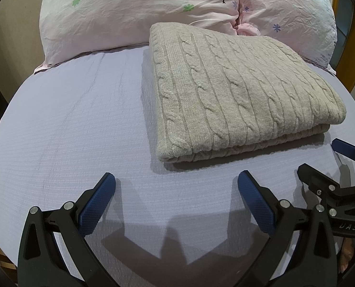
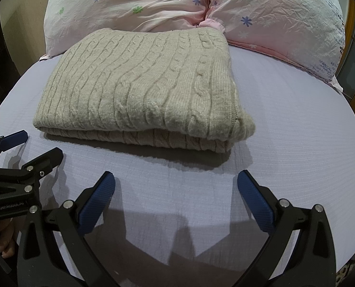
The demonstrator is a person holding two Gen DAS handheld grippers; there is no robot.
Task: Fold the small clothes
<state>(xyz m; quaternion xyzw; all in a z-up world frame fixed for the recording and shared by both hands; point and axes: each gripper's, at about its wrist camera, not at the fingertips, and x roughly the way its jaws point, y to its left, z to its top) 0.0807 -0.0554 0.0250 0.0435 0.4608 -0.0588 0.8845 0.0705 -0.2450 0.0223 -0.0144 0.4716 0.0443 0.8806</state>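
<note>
A beige cable-knit sweater (image 1: 230,91) lies folded in a neat rectangle on the lavender bed sheet (image 1: 69,124); it also shows in the right wrist view (image 2: 139,91). My left gripper (image 1: 176,184) is open and empty, hovering over the sheet just in front of the sweater's near edge. My right gripper (image 2: 176,184) is open and empty too, in front of the sweater's near right corner. The right gripper shows at the right edge of the left wrist view (image 1: 325,157), and the left gripper at the left edge of the right wrist view (image 2: 34,146).
Two pink floral pillows (image 1: 134,14) (image 2: 273,19) lie behind the sweater at the head of the bed. A wooden frame (image 1: 354,55) stands at the far right. Bare sheet (image 2: 297,143) lies on both sides of the sweater.
</note>
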